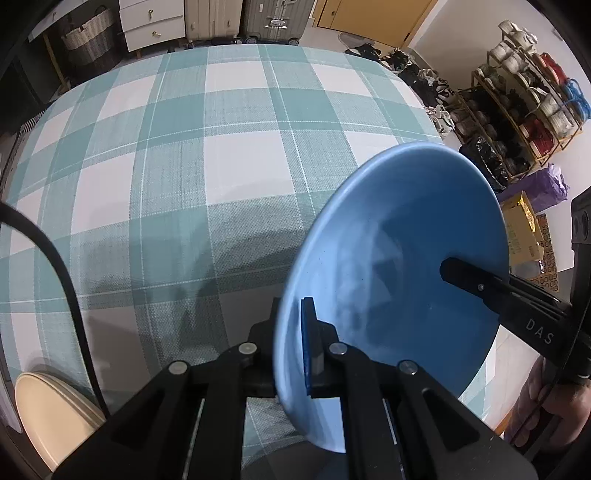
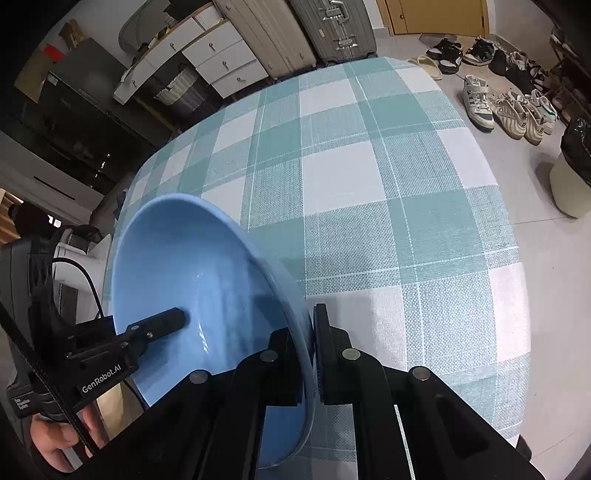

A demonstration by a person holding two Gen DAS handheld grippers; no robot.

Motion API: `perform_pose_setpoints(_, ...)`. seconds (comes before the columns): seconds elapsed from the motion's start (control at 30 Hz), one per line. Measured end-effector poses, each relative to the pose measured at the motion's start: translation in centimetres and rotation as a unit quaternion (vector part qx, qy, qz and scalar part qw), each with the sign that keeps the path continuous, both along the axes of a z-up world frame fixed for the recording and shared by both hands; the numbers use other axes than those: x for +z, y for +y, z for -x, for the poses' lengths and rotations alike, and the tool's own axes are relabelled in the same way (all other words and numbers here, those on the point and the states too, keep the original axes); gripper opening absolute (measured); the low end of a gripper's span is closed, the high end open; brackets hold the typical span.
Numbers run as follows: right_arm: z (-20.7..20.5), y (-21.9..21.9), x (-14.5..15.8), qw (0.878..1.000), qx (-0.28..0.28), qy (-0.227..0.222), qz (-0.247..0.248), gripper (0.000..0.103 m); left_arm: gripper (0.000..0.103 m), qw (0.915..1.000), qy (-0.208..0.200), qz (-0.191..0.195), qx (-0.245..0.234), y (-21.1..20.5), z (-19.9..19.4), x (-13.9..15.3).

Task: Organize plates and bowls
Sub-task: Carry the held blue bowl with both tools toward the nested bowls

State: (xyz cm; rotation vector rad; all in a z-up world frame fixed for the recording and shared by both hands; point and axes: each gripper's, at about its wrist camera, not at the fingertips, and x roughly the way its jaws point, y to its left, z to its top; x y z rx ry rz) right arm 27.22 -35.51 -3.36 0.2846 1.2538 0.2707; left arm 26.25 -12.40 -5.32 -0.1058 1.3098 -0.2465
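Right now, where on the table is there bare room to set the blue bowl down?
The checked tablecloth lies bare ahead of both grippers, out to the far edge by the suitcases. It is crowded close in: the left gripper and right gripper both clamp the blue bowl by its rim, and a cream plate sits at the near left corner.

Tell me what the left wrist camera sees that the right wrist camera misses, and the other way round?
Only the left wrist view shows a cream plate at the table's near left and a loaded shoe rack.

Only the right wrist view shows loose sneakers on the floor and a bin.

Both show the blue bowl, tilted on edge, with the left gripper and right gripper each clamping its rim, above the checked tablecloth, plus suitcases.
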Motion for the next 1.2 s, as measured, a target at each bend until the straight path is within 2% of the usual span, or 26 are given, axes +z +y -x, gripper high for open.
perform_pose_setpoints(0.27,-0.5,0.4,-0.2,1.0,0.003,0.008,0.004,0.005,0.005,1.0,0.003,-0.003,0.005,0.3,-0.4,-0.5)
perform_pose_setpoints(0.43,-0.9,0.5,-0.8,0.999,0.006,0.037,0.007,0.005,0.005,0.9997,0.017,-0.003,0.016,0.5,-0.9,-0.6)
perform_pose_setpoints(0.63,-0.9,0.9,-1.0,0.999,0.018,0.04,0.016,0.005,0.007,0.9995,0.023,0.003,0.019,0.7,-0.9,-1.1)
perform_pose_setpoints(0.67,-0.9,0.9,-1.2,0.999,0.024,0.045,0.016,0.006,0.009,0.9992,0.033,0.006,0.023,0.8,-1.0,-1.5)
perform_pose_setpoints(0.73,-0.8,1.0,-1.4,0.998,0.023,0.049,0.009,0.009,0.02,0.998,0.058,0.008,0.024,1.0,-1.0,-2.2)
perform_pose_setpoints(0.77,-0.8,0.9,-1.5,0.999,0.02,0.049,0.007,0.01,0.037,0.9975,0.067,0.006,0.022,1.0,-0.9,-2.5)
perform_pose_setpoints(0.8,-0.8,0.9,-1.6,0.999,0.018,0.048,0.005,0.01,0.044,0.9974,0.069,0.003,0.021,1.1,-0.8,-2.7)
perform_pose_setpoints(0.97,-0.6,1.3,-2.8,0.998,0.016,0.063,-0.002,0.01,0.043,0.9992,0.034,0.0,0.021,1.6,-0.2,-2.0)
perform_pose_setpoints(1.03,-0.5,1.5,-2.8,0.998,0.017,0.056,0.003,0.01,0.027,0.9996,0.024,0.0,0.016,1.6,0.0,-1.9)
perform_pose_setpoints(1.07,-0.5,1.6,-2.8,0.998,0.018,0.053,0.002,0.01,0.016,0.9996,0.023,0.01,0.012,1.6,0.0,-1.8)
perform_pose_setpoints(1.1,-0.5,1.7,-2.7,0.999,0.018,0.051,-0.001,0.01,0.009,0.9995,0.023,0.02,0.009,1.6,0.1,-1.9)
perform_pose_setpoints(1.2,-0.5,1.8,-2.9,0.998,0.018,0.053,-0.002,0.009,0.006,0.9998,0.015,0.013,0.008,1.3,0.3,-1.9)
